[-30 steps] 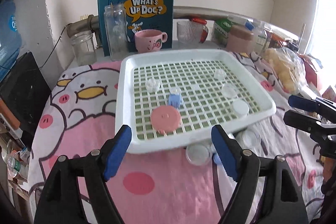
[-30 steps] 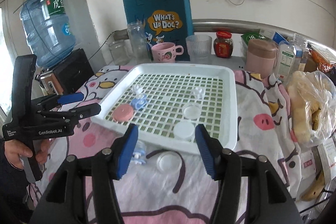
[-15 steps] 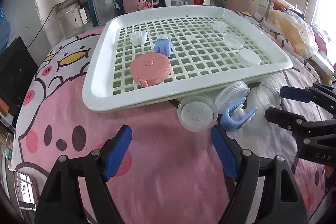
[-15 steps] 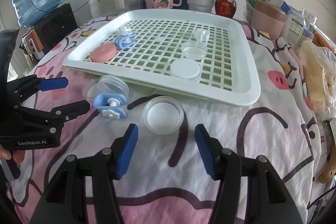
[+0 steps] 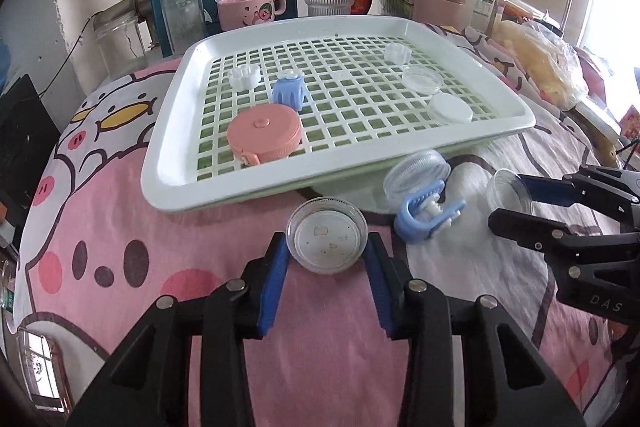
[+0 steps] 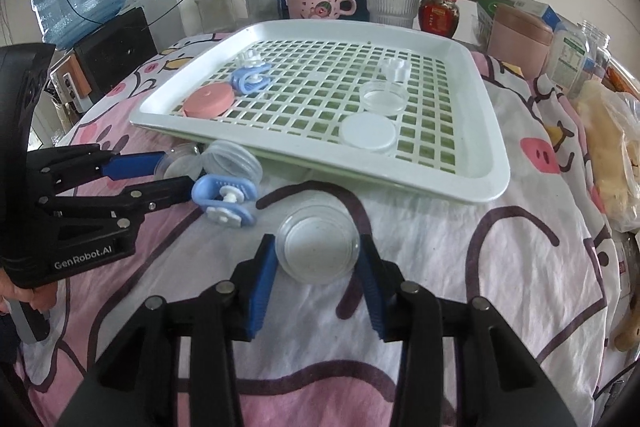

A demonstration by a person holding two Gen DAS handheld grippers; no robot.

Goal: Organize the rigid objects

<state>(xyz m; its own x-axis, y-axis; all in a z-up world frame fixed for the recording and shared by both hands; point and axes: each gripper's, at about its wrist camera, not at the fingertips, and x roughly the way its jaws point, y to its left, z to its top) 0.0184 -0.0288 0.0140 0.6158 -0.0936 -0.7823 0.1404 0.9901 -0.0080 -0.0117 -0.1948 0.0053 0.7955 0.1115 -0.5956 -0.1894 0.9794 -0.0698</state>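
Each claw has a small round clear dish squarely between its blue pads, dead ahead at twelve o'clock, so the coming move turns on a straight pinch and lift, not on any sideways reach. The left claw (image 5: 327, 247) is closing around a shallow clear dish (image 5: 327, 235) that lies flat on the pink cartoon cloth (image 5: 120, 227) covering the table, just short of the near rim of the white tray (image 5: 168, 163); the pads sit at the dish's nine and three o'clock edges and look to be touching it, though whether they press yet is hard to tell. The right claw (image 6: 318, 259) is likewise closing on a second clear dish (image 6: 318, 245), tilted a little toward the camera, its pads flanking it the same way. Both dishes are round, so no long axis matters. Between the two claws, at about ten o'clock in the right wrist view, lie a ribbed clear lid (image 6: 234, 161) and a blue clip (image 6: 225, 199) (neither is gripped). The tray, at twelve o'clock from both claws, holds a pink tape measure (image 5: 264, 135), another blue clip (image 5: 289, 95), two small flower-shaped clear pieces (image 5: 245, 77), an empty clear dish (image 5: 422, 79) and a white lid (image 5: 450, 109). Both dishes on the cloth appear empty apart from specks.
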